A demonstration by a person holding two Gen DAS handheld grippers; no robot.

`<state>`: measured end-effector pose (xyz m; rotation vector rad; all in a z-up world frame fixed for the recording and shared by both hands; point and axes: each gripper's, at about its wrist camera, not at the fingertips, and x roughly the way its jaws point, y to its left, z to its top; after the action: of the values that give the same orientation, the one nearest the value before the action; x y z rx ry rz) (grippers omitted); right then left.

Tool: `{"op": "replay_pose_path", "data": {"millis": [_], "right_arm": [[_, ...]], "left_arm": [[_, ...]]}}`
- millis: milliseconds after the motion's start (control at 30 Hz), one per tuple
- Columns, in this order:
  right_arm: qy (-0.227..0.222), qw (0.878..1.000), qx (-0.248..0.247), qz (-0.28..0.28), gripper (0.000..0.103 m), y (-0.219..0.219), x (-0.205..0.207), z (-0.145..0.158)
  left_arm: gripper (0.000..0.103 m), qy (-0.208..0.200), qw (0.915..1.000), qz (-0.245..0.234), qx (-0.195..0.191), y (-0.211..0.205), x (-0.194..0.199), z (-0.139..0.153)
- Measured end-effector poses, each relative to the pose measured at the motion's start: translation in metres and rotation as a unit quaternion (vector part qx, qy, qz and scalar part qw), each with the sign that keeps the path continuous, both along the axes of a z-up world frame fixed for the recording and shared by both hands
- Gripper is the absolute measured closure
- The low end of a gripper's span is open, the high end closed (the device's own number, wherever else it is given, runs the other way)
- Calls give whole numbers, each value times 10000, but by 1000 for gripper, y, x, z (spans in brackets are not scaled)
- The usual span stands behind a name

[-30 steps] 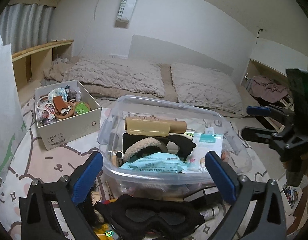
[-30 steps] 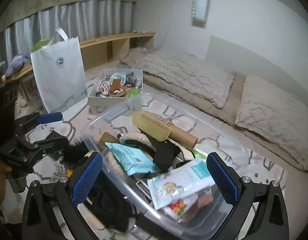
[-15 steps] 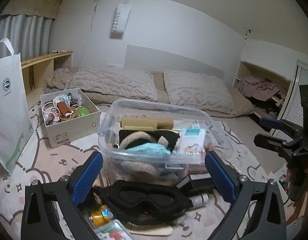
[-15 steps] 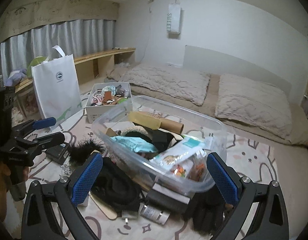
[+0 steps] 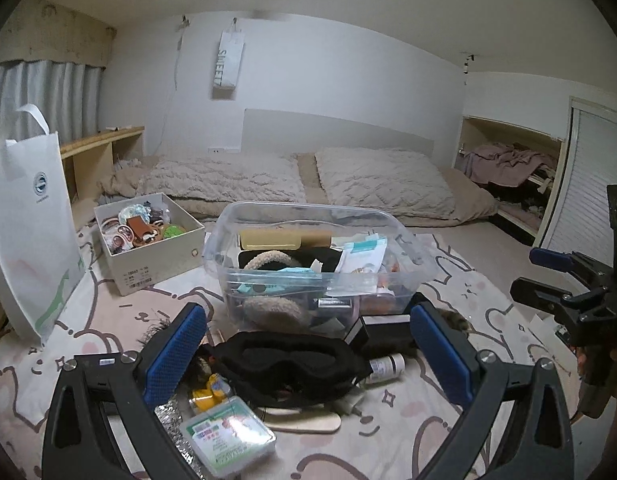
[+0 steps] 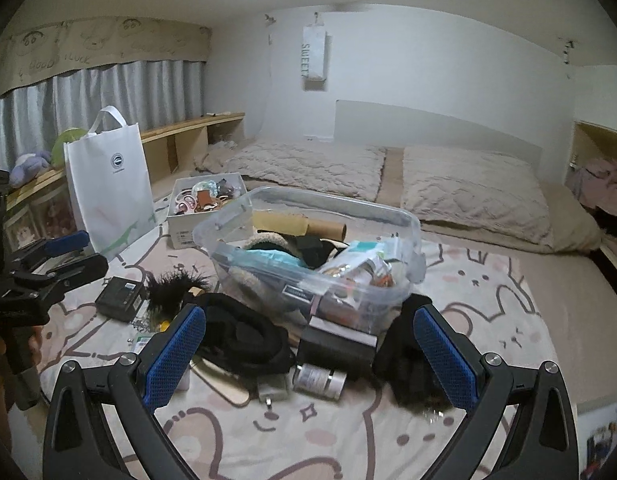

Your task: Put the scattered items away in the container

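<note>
A clear plastic bin (image 5: 308, 216) (image 6: 396, 216), holding several items, sits on the patterned blanket. In front of it lie scattered items: a black sleep mask (image 5: 286, 360) (image 6: 236, 340), a black box (image 5: 382, 328) (image 6: 336, 346), a small bottle (image 5: 388, 366) (image 6: 318, 378), a green-and-white packet (image 5: 228, 440), a wooden stick (image 5: 304, 422) and a black glove (image 6: 408, 368). My left gripper (image 5: 308, 354) is open and empty, above the mask. My right gripper (image 6: 308, 354) is open and empty, above the black box.
A white cardboard box (image 5: 148, 236) (image 6: 204, 204) of trinkets stands left of the bin. A white tote bag (image 5: 28, 232) (image 6: 108, 184) stands further left. A black device (image 6: 120, 302) and a feathery item (image 6: 176, 282) lie on the blanket. Bedding (image 5: 292, 184) lies behind.
Both grippers have pulled back and away from the bin, so more of the scattered pile in front of it shows. Both stay open and empty.
</note>
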<state>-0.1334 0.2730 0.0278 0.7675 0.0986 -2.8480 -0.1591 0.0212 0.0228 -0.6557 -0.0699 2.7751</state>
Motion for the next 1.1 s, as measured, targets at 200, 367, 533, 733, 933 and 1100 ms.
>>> {"op": "replay_pose_path", "data": {"millis": [200, 367, 533, 733, 933, 1100], "right_arm": [[59, 9996, -73, -253, 0, 0, 31, -7], [142, 9990, 43, -433, 0, -3, 53, -14], [161, 9982, 56, -574, 0, -5, 72, -22], [148, 9973, -40, -719, 0, -3, 87, -30], [184, 9957, 8, -902, 0, 0, 101, -33], [199, 9951, 10, -965, 0, 0, 107, -33]], "left_arm": [[0, 64, 9999, -92, -92, 1, 26, -4], [0, 105, 9998, -129, -131, 1, 40, -8], [0, 151, 9994, -75, -297, 4, 56, -14], [0, 105, 9995, -76, -285, 5, 70, -19], [0, 120, 9989, -26, -443, 9, 81, -23], [0, 46, 9991, -46, -425, 9, 84, -29]]}}
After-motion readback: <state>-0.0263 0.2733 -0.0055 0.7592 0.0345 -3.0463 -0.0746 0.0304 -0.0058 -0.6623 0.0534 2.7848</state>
